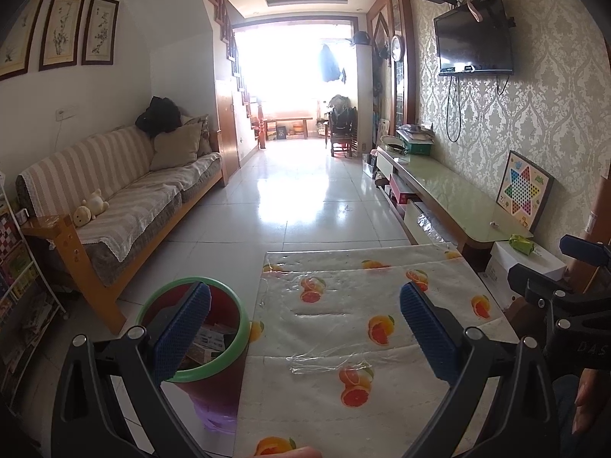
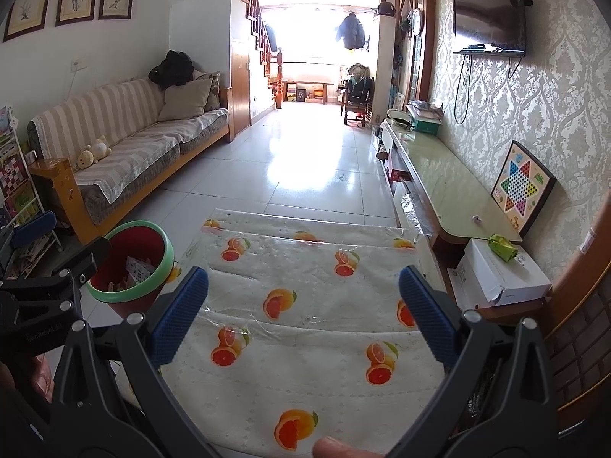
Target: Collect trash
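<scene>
Both tools, left and right, hang wide apart and empty over the cleared bench; the red bin holds scraps, so collecting looks finished.

Left wrist view: looks forward along its blue-padded fingers, low over the orange-print plastic-covered table, the green-rimmed red waste bin close behind its left finger. Right wrist view: parallel, further right; same table, bin left of its fingers.

Glossy floor tiles; plastic bin; wooden sofa frame.
</scene>
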`<state>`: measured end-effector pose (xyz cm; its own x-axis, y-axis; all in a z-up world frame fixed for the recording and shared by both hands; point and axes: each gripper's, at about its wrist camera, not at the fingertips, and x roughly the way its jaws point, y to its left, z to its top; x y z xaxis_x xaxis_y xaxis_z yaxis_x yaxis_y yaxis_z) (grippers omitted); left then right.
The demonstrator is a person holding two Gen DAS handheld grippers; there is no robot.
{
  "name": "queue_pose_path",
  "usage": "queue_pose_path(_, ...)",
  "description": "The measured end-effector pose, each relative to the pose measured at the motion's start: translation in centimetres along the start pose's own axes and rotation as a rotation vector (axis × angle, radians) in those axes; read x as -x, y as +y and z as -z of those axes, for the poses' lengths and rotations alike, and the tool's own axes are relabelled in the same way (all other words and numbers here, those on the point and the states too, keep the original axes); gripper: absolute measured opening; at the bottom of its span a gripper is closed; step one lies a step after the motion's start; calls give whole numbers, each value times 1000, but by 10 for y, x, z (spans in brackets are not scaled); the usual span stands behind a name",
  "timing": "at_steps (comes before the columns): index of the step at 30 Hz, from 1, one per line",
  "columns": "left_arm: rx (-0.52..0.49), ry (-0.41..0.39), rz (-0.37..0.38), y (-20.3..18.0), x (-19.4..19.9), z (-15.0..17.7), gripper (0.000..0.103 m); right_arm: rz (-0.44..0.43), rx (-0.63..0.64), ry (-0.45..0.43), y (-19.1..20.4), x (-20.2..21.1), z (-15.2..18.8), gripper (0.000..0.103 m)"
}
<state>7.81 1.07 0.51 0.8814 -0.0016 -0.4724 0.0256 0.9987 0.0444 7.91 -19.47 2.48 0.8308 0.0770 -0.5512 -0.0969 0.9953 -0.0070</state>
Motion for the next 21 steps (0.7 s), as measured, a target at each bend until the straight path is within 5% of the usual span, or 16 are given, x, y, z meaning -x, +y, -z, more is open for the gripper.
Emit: queue_pose_path(21, 39, -24, 7, 0, 8, -4, 95, 5, 2, 1, -1, 1, -3, 99)
